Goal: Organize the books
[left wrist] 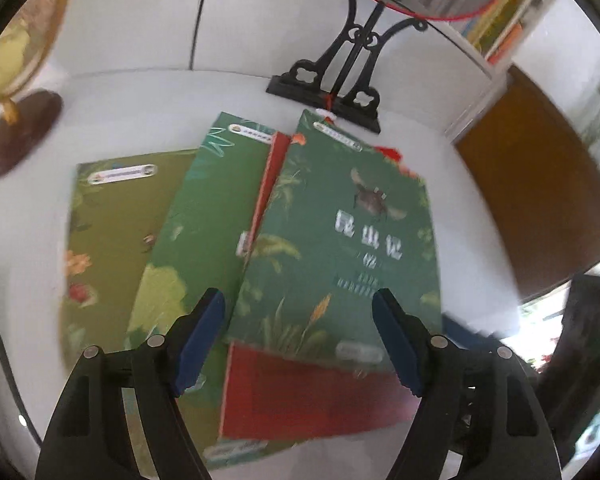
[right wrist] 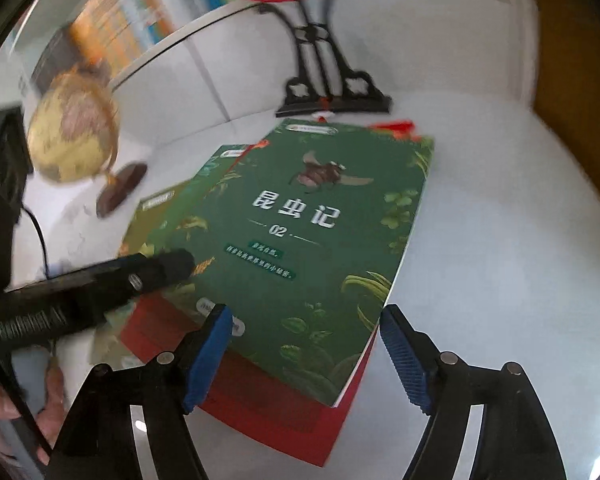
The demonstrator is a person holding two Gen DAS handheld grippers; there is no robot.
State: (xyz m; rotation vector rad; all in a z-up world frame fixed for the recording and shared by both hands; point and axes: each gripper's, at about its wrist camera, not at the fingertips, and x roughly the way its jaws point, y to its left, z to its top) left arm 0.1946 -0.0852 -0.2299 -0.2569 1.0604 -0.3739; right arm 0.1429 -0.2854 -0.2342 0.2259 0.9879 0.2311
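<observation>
Several books lie fanned in a loose pile on the white table. On top is a dark green book with an insect on its cover. Under it lie a red book, a leafy green book and an olive book. My left gripper is open over the top book's near edge, pads off it. My right gripper is open above that book's near right corner, nothing pinched. The left gripper's black finger shows at the pile's left.
A globe on a brown base stands at the far left. A black ornate stand stands just behind the pile. A brown panel lies right, shelved books behind. A person's hand is lower left.
</observation>
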